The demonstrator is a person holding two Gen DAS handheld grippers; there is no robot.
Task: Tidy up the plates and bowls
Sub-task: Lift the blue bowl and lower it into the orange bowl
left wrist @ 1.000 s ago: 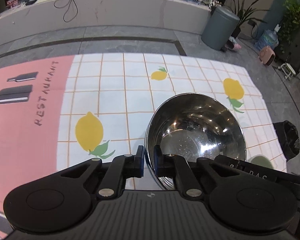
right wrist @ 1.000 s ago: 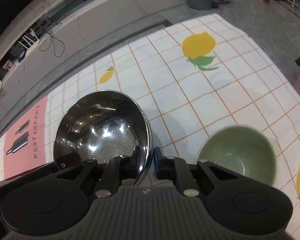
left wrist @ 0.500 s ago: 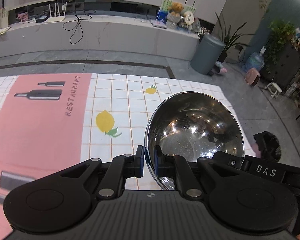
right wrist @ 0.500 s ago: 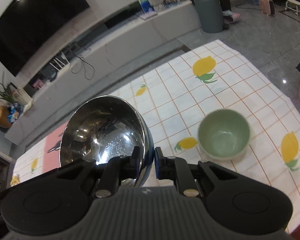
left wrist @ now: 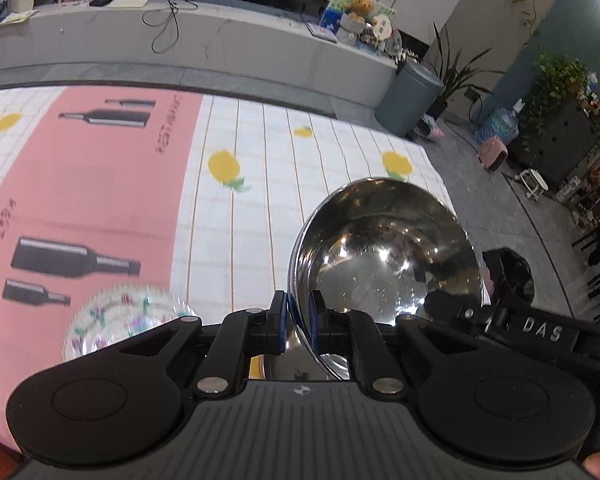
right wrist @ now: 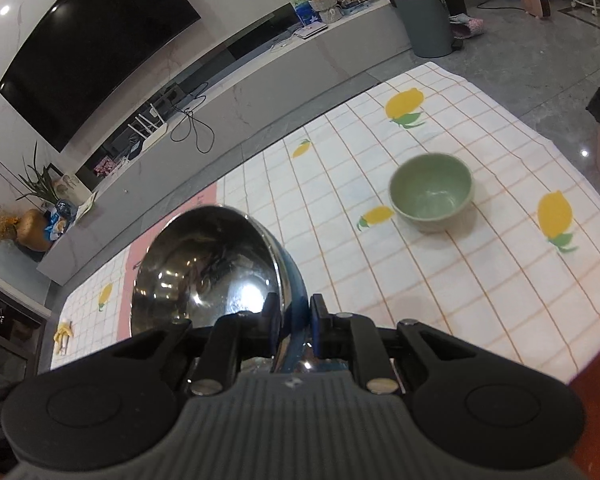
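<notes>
While both claws share one load, the steel bowl (left wrist: 384, 264) hangs tilted above the desk (left wrist: 260, 220), clear of the lemon-print cloth (right wrist: 440, 280) that covers it. The left claw (left wrist: 298, 318) is clamped on the bowl's left rim, one blue pad outside the wall and one inside, and the right claw (right wrist: 290, 320) is clamped in the same way on the opposite rim, so each grips the steel bowl and nothing else. In the left wrist view the bowl's shiny inside faces the camera, right of centre, with the other claw's black body marked DAS at its near right edge. A floral plate (left wrist: 124, 320) lies on the pink part of the cloth, near and to the left, partly hidden behind the left claw's body. In the right wrist view a green bowl (right wrist: 432, 196) stands upright on the cloth, farther off and to the right, well apart from the steel bowl, with a printed lemon just beside its left side. A grey bin (right wrist: 422, 16) stands on the floor beyond the desk.
</notes>
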